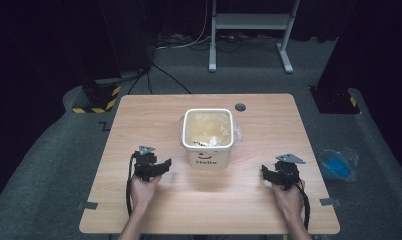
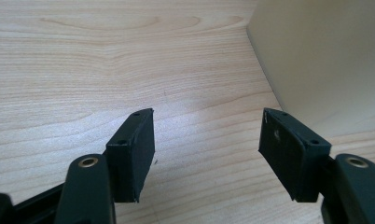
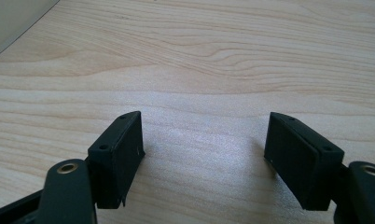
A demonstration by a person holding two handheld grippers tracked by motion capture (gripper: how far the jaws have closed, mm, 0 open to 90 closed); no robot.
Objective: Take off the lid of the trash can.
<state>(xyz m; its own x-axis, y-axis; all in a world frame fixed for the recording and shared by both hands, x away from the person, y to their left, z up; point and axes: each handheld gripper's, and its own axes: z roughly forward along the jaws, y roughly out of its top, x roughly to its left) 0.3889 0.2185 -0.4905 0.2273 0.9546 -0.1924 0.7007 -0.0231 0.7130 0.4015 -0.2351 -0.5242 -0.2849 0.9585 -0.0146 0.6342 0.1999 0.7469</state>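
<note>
A cream square bin, lined w/ a clear plastic bag and printed "Hello" on its front wall, stands upright near the centre of a light wooden table, slightly toward the far edge. Left gripper rests on the tabletop just left of the bin's front, apart from it; in the left gripper view its jaws stand released w/ nothing but bare wood between them, the bin's pale wall rising just beyond the right-hand jaw. Right gripper sits on the table to the bin's right, a bit farther off, jaws likewise spread over bare wood in the right gripper view, a corner of the bin at top left. A grey cable port marks the table's far edge. On the grey floor at right lies a clear bag w/ blue contents; a white frame on legs stands in the background.
</note>
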